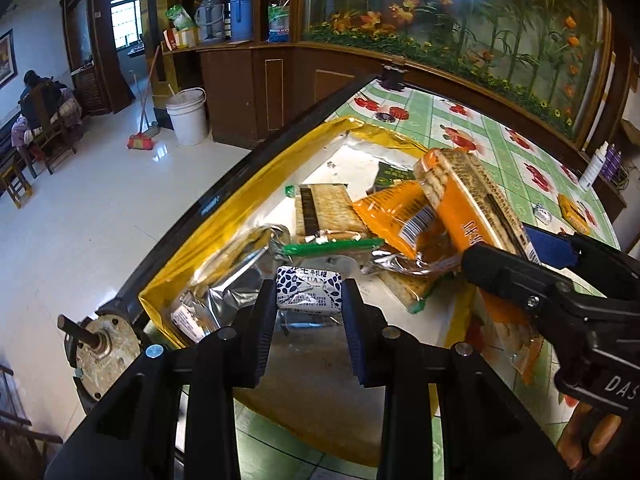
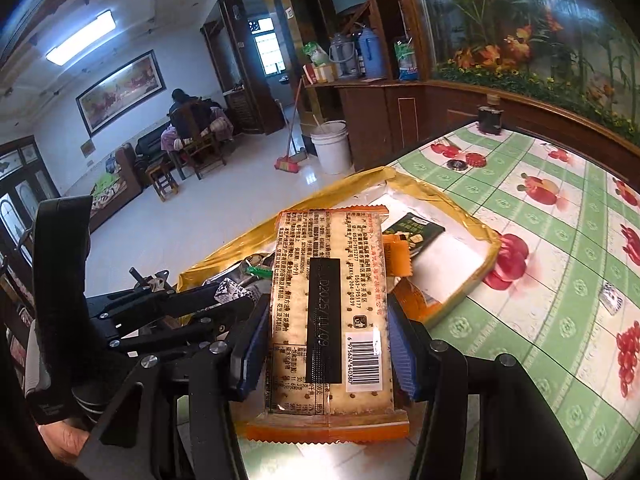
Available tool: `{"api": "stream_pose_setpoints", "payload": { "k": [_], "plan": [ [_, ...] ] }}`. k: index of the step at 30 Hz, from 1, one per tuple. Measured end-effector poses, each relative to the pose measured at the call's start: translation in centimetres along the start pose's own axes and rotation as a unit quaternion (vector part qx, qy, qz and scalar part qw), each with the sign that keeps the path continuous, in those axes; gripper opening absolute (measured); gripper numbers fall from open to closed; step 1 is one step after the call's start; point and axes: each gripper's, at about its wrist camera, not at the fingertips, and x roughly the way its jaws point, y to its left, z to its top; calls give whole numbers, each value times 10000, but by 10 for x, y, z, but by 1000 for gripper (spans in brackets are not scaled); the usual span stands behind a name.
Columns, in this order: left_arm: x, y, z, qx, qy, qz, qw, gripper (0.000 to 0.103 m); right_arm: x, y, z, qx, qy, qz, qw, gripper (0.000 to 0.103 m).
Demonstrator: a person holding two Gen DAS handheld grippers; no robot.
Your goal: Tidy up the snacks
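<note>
A yellow-rimmed tray (image 1: 248, 176) with a silver lining lies on the table and holds several snack packs. My left gripper (image 1: 310, 300) is shut on a small white and blue candy pack (image 1: 310, 294), held low over the tray's near end. My right gripper (image 2: 326, 340) is shut on an orange-edged cracker pack (image 2: 328, 304), its barcode side facing the camera. In the left wrist view that cracker pack (image 1: 472, 200) hangs tilted above the tray's right side, with the right gripper (image 1: 516, 256) at its lower end. A green-edged cracker pack (image 1: 324, 210) and an orange pack (image 1: 396, 212) lie in the tray.
The table wears a green checked cloth with red fruit prints (image 2: 560, 240). A dark jar (image 2: 490, 120) stands at its far corner and a small yellow packet (image 1: 574, 212) lies at the right. A round metal motor (image 1: 104, 352) sits by the table's near left edge.
</note>
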Motion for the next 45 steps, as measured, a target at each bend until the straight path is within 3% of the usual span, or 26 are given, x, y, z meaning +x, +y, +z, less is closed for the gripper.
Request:
{"api": "stream_pose_setpoints", "payload": {
  "k": [19,21,24,25,27,35,45],
  "plan": [
    [17,0,16,23,-1,183,9998,31,36,-13,17,57,117,-79,9999,55],
    [17,-1,18,-10,36,167,9999,38,38,-13,17,76,105,-95,9999,57],
    [14,-1,19,-52,3,252,9997,84,34,-13,15,100,60,-131,9998,59],
    [12,-1,19,-56,-48,340,9994,85,32,-14,15,100,33,-148,9998,60],
    [11,0,20,-66,-67,390,9992,85,27,-18,15,145,-12,-209,9997,69],
    [5,-4,20,-112,-66,271,9995,85,0,-35,13,375,-261,-215,9987,77],
    [-9,-19,22,-53,-211,161,9996,85,-32,-70,-3,730,-424,-370,9957,78]
  ]
}}
